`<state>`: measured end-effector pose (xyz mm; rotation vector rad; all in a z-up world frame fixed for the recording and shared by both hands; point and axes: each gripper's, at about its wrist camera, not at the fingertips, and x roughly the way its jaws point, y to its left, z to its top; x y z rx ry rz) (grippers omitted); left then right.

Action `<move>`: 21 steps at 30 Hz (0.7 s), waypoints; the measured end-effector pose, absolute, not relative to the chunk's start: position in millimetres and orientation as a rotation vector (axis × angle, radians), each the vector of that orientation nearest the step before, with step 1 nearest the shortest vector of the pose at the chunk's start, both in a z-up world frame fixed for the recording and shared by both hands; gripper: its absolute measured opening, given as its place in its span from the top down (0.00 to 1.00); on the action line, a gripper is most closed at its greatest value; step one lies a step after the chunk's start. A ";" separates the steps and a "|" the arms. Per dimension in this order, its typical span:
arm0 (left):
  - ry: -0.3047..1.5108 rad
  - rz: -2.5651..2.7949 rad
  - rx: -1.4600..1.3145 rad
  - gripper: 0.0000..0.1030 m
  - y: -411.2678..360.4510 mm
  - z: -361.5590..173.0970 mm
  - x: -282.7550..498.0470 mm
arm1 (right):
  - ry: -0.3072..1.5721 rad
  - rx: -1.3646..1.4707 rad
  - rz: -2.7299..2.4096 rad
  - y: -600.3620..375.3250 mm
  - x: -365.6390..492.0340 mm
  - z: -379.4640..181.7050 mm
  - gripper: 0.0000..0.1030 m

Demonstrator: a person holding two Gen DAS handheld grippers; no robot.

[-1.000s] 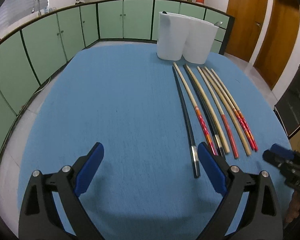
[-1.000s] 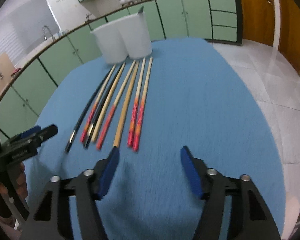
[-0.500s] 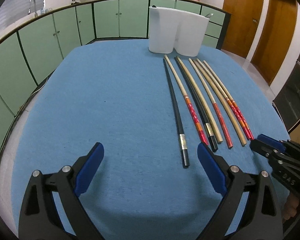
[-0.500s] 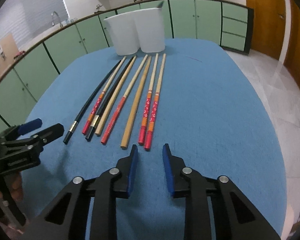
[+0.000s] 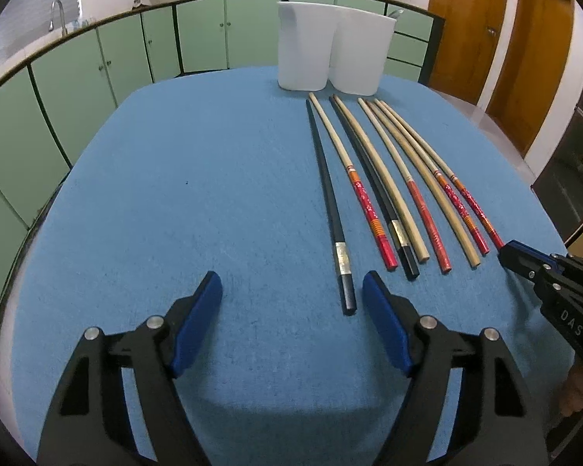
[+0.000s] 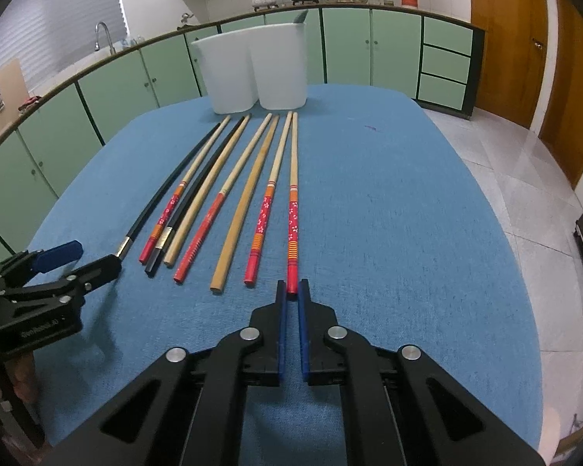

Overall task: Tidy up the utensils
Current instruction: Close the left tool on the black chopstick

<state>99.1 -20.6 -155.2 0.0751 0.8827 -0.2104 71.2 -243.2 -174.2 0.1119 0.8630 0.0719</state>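
Several chopsticks lie side by side on the blue table [image 5: 167, 194], pointing at a white two-part holder [image 5: 330, 54] at the far edge. My right gripper [image 6: 291, 285] is shut on the near end of the rightmost red-ended chopstick [image 6: 292, 225], which still rests on the cloth. My left gripper [image 5: 291, 277] hovers low over the leftmost black chopstick [image 5: 332, 209]. Its jaws are closing, and the stick's near end lies between them, close to the right finger [image 5: 384, 310], with no pad touching it. The left gripper [image 6: 93, 258] also shows at the left of the right wrist view.
Green cabinets [image 6: 97, 101] with a sink and cookware on top curve behind the table. Brown doors [image 5: 524, 46] stand on the right beside a tiled floor [image 6: 524, 178]. A dark utensil tip [image 6: 301, 17] pokes out of the white holder [image 6: 252, 73]. The cloth left of the chopsticks is bare.
The right gripper's jaws went from half open to shut on the end of the rightmost chopstick. The left gripper drifted toward the chopsticks and its jaws narrowed around the black one's end.
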 end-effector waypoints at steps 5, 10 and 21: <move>0.880 -0.206 0.058 0.44 -20.2 -154.1 96.8 | 0.859 0.120 0.072 -244.0 69.6 -174.5 0.95; 0.863 -0.207 0.082 0.56 -27.2 -155.2 89.4 | 0.855 0.135 0.074 -245.2 69.5 -175.2 0.94; 0.846 -0.213 0.099 0.94 -35.6 -154.6 90.3 | 0.839 0.164 0.064 -245.2 73.0 -178.3 0.94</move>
